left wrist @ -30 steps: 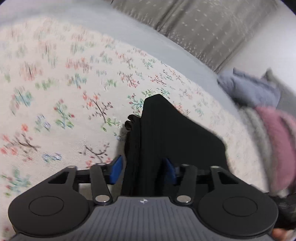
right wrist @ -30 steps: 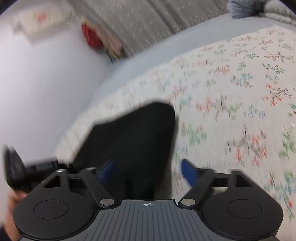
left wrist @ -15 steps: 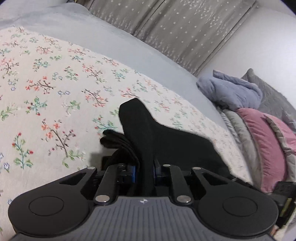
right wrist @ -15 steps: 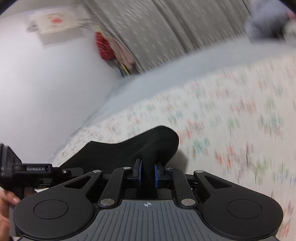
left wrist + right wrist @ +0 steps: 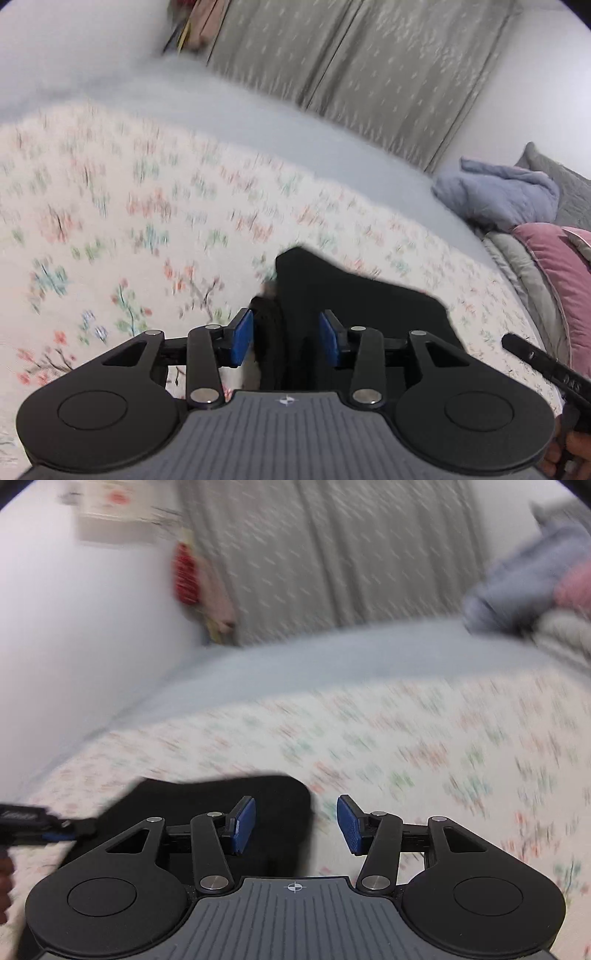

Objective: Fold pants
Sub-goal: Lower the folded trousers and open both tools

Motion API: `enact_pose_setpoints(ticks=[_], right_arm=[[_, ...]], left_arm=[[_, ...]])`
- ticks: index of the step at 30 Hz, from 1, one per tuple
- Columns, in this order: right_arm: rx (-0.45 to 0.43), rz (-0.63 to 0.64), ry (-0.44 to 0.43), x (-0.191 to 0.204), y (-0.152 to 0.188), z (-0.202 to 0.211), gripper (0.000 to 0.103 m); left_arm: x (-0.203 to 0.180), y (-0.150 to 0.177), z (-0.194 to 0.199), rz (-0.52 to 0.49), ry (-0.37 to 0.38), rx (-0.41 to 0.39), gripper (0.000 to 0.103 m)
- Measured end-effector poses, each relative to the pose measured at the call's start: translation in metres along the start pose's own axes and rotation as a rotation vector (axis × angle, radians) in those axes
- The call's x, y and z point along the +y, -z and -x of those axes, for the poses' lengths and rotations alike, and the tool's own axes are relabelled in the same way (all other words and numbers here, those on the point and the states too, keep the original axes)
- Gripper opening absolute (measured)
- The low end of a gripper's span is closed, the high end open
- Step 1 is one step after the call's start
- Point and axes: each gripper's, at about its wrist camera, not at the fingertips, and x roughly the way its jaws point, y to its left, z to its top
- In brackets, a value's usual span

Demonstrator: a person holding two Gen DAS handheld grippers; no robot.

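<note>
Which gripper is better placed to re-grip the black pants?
Left, probably. The left gripper is opening with the pants between its pads. The right gripper, also opening, straddles only the pants' edge, with bedspread ahead.

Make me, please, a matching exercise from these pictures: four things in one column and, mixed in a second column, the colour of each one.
Things:
1. pants
2. pads of the left gripper
3. pillow at the right edge
4. curtain behind the bed

Colours:
a. grey with small pale marks
b. pink
c. black
d. blue

Right pairs: 1-c, 2-d, 3-b, 4-a
</note>
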Motion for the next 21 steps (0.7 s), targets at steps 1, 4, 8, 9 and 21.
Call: enact_pose_setpoints(ticks=[1,4,8,9,21], right_arm=[[0.019,0.016,-0.033,0.006,0.002,0.002,0.042],[0.182,0.02,-0.072,0.017,0.022,-0.007,0.025],[0.247,-0.046,-0.019,0.015,0.067,-0.007,0.023],[0.254,-0.03,-0.001,0.021,0.07,0.0,0.023],[0.198,-0.154,0.058,0.067,0.131,0.102,0.03]], left_arm=[[-0.006,0.002,0.005,-0.024,0.021,-0.013,0.051],[-0.032,0.028,0.005,-0.142,0.071,0.041,0.05],[-0.026,0.064,-0.019,-0.166,-0.024,0.11,0.034],[-0.021,0.065,-0.016,-0.146,-0.008,0.093,0.032],[-0.026,0.083,0.064,-0.161,-0.1,0.109,0.036]])
